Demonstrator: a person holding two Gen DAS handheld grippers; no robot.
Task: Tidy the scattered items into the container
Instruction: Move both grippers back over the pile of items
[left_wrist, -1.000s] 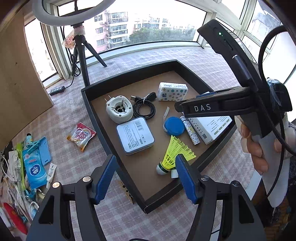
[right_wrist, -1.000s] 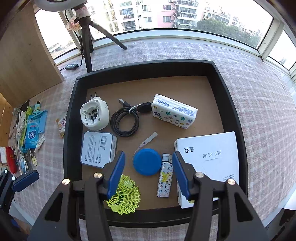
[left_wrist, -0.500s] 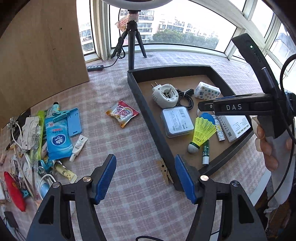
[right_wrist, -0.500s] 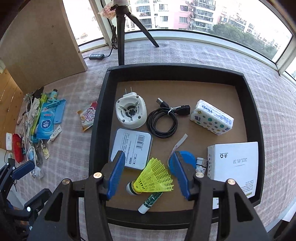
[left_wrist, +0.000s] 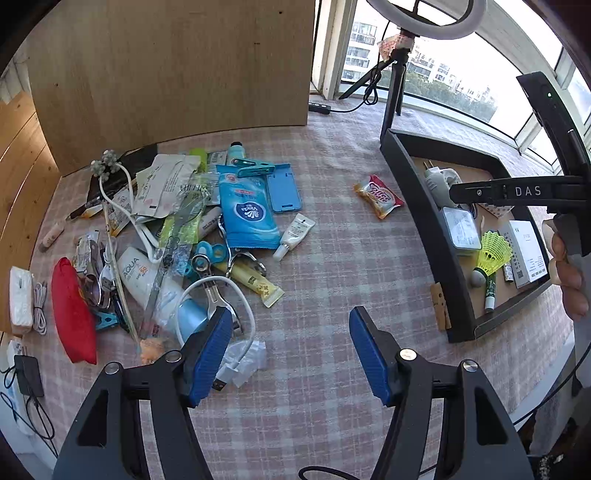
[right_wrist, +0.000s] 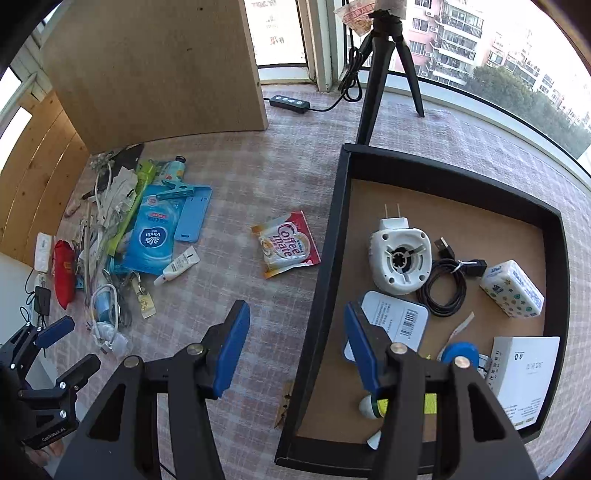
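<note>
Left gripper (left_wrist: 291, 347): fingers spread wide, nothing between them, hovering above bench. Right gripper (right_wrist: 297, 349): fingers likewise spread, empty, held level; person's hand (left_wrist: 567, 273) wrapped round its handle, fingertips visible at right edge of left wrist view.

Bare cloth (left_wrist: 332, 258) between pile (left_wrist: 177, 240), tray (left_wrist: 458, 295)

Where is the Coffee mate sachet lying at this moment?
The Coffee mate sachet lies alone on the checked cloth, just left of the black tray wall, between the tray and the small white tube.
</note>
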